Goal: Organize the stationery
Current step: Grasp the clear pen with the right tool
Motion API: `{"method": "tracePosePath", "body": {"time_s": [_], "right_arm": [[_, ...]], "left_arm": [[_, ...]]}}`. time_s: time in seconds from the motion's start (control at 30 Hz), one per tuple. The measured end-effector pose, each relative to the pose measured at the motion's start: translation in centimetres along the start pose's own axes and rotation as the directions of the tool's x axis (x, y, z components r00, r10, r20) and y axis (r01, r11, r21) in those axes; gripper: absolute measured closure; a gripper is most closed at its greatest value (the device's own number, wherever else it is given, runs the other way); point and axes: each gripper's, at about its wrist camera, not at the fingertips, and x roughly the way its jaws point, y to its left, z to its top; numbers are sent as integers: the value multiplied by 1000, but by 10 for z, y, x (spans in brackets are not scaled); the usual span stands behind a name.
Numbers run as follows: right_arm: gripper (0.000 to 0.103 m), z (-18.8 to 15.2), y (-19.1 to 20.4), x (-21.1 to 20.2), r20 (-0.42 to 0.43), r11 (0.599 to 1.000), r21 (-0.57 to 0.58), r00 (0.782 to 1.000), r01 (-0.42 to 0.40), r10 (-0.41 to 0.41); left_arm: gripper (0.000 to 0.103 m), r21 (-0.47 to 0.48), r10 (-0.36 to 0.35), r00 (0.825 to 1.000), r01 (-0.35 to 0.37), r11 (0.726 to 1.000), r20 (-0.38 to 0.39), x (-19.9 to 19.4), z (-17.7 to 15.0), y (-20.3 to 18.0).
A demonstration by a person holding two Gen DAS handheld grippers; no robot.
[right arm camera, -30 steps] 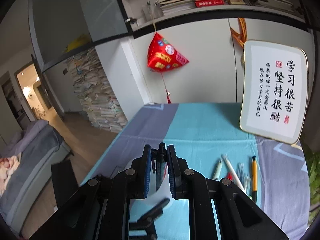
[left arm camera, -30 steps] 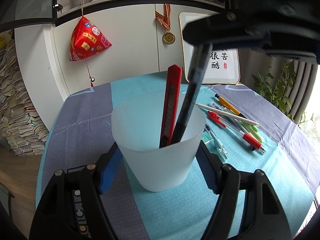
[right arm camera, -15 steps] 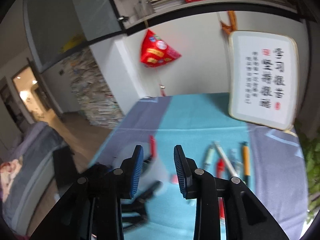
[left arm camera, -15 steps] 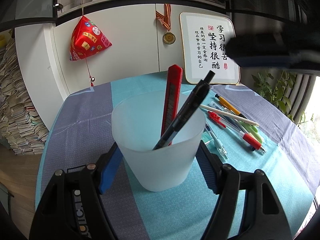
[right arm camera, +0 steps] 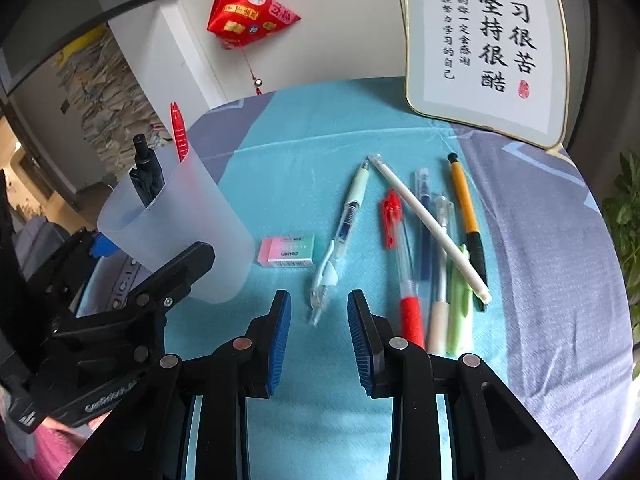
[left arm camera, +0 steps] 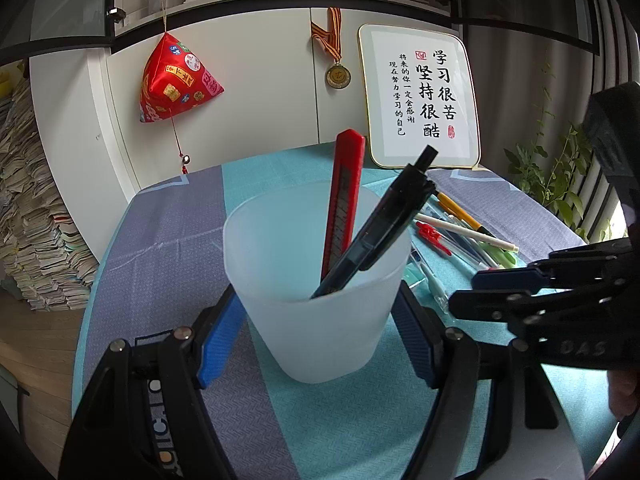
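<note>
- Stationery lies in two groups: items standing in a frosted translucent plastic cup (left arm camera: 320, 280) and loose items on the teal-and-grey tablecloth (right arm camera: 320, 128) to the cup's right in the left wrist view.
- Cup contents: a red utility knife (left arm camera: 344, 200) stands nearly upright; a black retractable pen (left arm camera: 380, 224) leans to the right against the rim.
- Loose group, right wrist view: a clear pen with a pale green cap (right arm camera: 344, 220), a red-clipped clear pen (right arm camera: 400, 248), a white stick pen (right arm camera: 432, 228) lying diagonally across the others, a blue pen (right arm camera: 424, 216), a pen with a cream grip (right arm camera: 440, 272), a light green pen (right arm camera: 460, 300) and an orange pen with a black grip (right arm camera: 468, 208).
- A pink-and-mint eraser (right arm camera: 286, 251) lies flat between the cup and the pale-green-capped pen.
- Left gripper (left arm camera: 320, 332): its blue pads press on both sides of the cup's lower wall, clamping it upright on the cloth.
- Right gripper (right arm camera: 316, 332): jaws partly apart after just opening, nothing between the pads; the tip of the pale-green-capped pen lies just beyond the gap.
- A framed calligraphy board (right arm camera: 488, 48) stands at the table's far edge.
</note>
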Motion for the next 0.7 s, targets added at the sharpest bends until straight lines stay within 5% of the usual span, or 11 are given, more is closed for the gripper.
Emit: {"method": "tracePosePath", "body": {"time_s": [0.3,0.4,0.7], "right_arm": [[72,5,5,19,-17,999,-16,999,44,-44],[87,5,9,19,-12,995,-54,997,79,-80],[90,-4,-1,-17,28,994,-62,996,87,-85]], "left_arm": [[32,0,0,1000,0,1000,0,0,0,0],[32,0,0,1000,0,1000,0,0,0,0],[32,0,0,1000,0,1000,0,0,0,0]]}}
